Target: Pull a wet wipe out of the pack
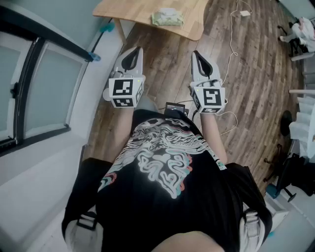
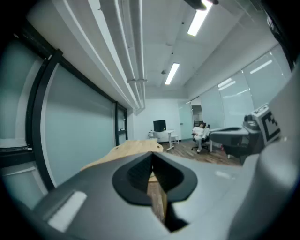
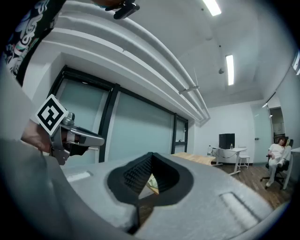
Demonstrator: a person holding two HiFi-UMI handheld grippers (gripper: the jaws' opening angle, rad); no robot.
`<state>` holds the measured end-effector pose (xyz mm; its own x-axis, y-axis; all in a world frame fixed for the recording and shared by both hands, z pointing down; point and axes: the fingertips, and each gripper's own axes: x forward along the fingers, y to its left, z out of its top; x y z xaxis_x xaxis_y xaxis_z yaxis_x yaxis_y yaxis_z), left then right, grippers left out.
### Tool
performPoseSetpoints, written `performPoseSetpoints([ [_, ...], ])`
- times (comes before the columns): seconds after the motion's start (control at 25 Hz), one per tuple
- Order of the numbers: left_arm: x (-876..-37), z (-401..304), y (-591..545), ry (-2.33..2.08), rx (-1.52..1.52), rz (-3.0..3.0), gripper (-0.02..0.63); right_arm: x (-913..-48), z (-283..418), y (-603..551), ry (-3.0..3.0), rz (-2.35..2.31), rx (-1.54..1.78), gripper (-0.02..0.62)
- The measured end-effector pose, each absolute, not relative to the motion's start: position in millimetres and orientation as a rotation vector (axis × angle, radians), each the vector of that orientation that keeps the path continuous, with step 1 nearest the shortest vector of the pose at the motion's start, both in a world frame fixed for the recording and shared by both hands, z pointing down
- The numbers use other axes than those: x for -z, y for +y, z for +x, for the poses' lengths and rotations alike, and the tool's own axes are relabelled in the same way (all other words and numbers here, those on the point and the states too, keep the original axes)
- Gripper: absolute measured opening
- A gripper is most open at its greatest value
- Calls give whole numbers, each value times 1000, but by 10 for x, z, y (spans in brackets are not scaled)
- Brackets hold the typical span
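Note:
The wet wipe pack point(image 1: 167, 17), pale green with a white lid, lies on a wooden table point(image 1: 192, 22) at the top of the head view. Both grippers are held at chest height, well short of the table and pointing toward it. My left gripper point(image 1: 136, 50) is shut with nothing in it, and so is my right gripper point(image 1: 196, 53). In the left gripper view the jaws point(image 2: 152, 155) meet over the table's edge point(image 2: 136, 146). In the right gripper view the closed jaws point(image 3: 151, 157) hide most of the table; a greenish patch, perhaps the pack point(image 3: 152, 183), shows through the gap.
A glass wall with dark frames point(image 1: 29, 93) runs along the left. A white cable point(image 1: 231, 44) trails over the wood floor to an adapter point(image 1: 244, 13). A black device point(image 1: 174, 107) lies near my feet. A person sits in a chair point(image 1: 300, 29) far right.

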<state>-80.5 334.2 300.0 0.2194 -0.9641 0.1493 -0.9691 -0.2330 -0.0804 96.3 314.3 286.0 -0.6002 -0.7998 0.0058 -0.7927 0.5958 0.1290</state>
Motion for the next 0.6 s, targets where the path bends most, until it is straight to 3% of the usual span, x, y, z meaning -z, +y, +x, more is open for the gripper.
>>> performPoseSetpoints([
  [0.6, -2958, -686, 3483, -1919, -266, 2437, -8, -2837, 1116, 3296, -2773, 1378, 120, -2],
])
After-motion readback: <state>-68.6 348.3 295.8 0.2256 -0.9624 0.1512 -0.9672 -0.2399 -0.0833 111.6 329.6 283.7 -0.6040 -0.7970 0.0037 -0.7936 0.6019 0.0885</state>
